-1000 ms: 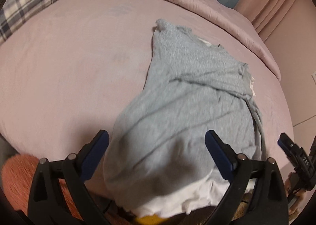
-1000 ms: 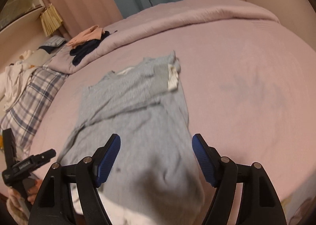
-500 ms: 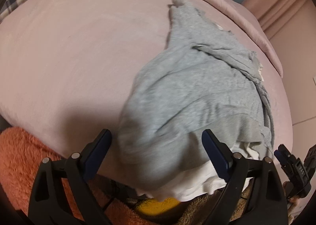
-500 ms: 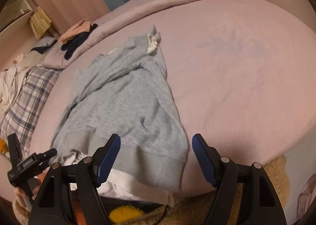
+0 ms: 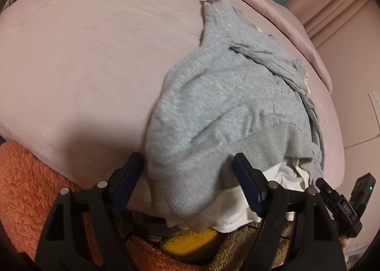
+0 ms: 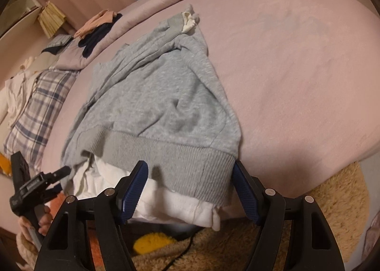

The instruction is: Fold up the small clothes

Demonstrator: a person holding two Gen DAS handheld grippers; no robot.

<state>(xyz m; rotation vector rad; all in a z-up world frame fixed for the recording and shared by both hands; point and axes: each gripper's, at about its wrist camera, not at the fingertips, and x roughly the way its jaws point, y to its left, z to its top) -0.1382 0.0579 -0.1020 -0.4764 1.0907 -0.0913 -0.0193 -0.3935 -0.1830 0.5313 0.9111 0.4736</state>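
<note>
A small grey sweatshirt (image 5: 228,104) with a white inner layer lies crumpled on the pink bed (image 5: 83,57), its ribbed hem hanging over the near edge. My left gripper (image 5: 187,183) is open, its blue pads on either side of the hem's left corner. My right gripper (image 6: 190,187) is open, its pads either side of the hem's right part; the sweatshirt (image 6: 161,99) stretches away from it. One sleeve lies folded across the chest, white cuff (image 6: 188,21) at the far end.
A plaid pillow (image 6: 35,109) and a heap of pink and dark clothes (image 6: 97,31) lie at the bed's far left. Orange (image 5: 28,187) and brown fluffy rugs (image 6: 332,211) cover the floor below the bed edge. A wall stands to the right.
Both grippers have dropped and pulled back to the bed's near edge. The sweatshirt's hem, which was nearer the cameras, now lies over that edge between the open pads.
</note>
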